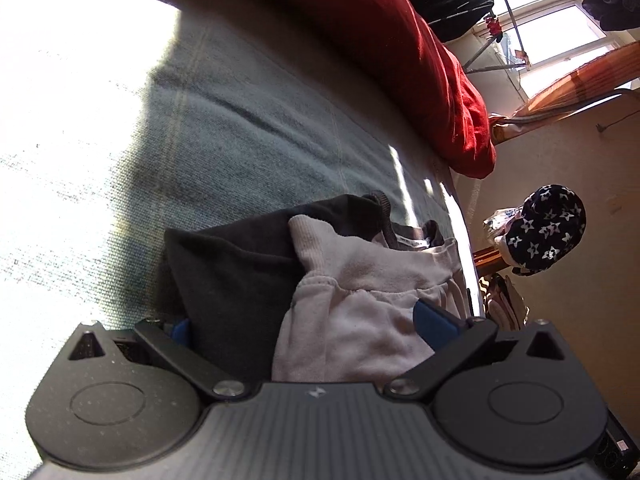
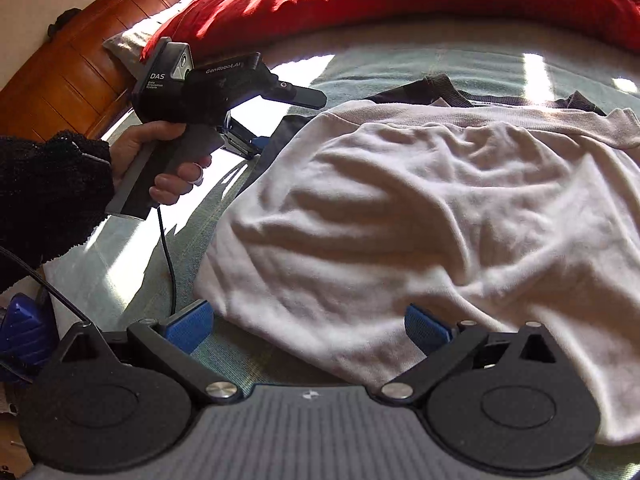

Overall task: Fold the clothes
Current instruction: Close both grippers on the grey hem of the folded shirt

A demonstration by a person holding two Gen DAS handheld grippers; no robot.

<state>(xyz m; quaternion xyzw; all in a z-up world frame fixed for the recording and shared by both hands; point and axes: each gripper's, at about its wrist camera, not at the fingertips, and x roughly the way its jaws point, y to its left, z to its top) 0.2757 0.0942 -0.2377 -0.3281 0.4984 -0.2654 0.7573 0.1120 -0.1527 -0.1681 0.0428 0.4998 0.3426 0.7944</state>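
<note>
1. Left gripper [image 1: 308, 328]: fingers spread wide, with the side edge of the clothes between them. The dark garment [image 1: 236, 264] sits toward the left finger, the white garment [image 1: 360, 300] toward the right one. Fingers not pressed onto the cloth, so released, grasping nothing as far as shows.
2. In the right wrist view the person's hand [image 2: 160, 160] holds the left gripper at the white garment's [image 2: 420, 220] left edge, low on the bed [image 2: 120, 272].
3. Right gripper [image 2: 308, 324]: fingers apart, released. The near hem of the white garment lies just ahead, between them and partly over the right pad; no pinch visible.
4. Task thing: white garment spread on the bed, wrinkled, on top of the dark garment [image 2: 448, 84], whose collar peeks out beyond the far edge. Red duvet [image 2: 400, 0] lies further off.
5. Stage unclear: the layout fits either a spread shirt waiting for a fold or a partly folded one. Judgement: for a clean fold, each gripper should pinch only the layer meant, at matching edge points, and lift evenly so wrinkles do not set.
6. Hard to make out: left finger pad mostly hidden behind dark cloth; sleeves not identifiable; right side of the white garment cut off; sun glare washes out the bed on the left.
</note>
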